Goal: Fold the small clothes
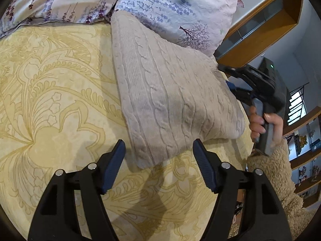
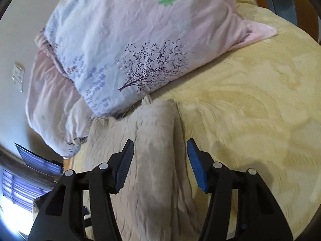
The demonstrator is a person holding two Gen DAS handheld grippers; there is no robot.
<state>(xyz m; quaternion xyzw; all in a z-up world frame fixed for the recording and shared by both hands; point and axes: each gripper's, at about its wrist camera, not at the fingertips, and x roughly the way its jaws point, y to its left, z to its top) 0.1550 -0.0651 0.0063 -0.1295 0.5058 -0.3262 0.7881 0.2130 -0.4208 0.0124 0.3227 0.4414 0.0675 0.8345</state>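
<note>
Both my tongs wide, nothing held: lining up on the knit.

The beige cable-knit garment (image 1: 172, 100) lies on the yellow patterned bedspread (image 1: 50, 100); my left gripper (image 1: 158, 166) should pinch its near corner, my right gripper (image 2: 160, 164) the raised fold, then lift evenly.

The beige knit garment (image 1: 170, 100) runs under the floral duvet (image 1: 180, 10), its far end hidden. The right wrist view is motion-blurred, and the garment's near end is cut off there.

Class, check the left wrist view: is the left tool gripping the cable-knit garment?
No. The left tool is open, its fingers apart above the bedspread, beside the knit garment's corner.
</note>
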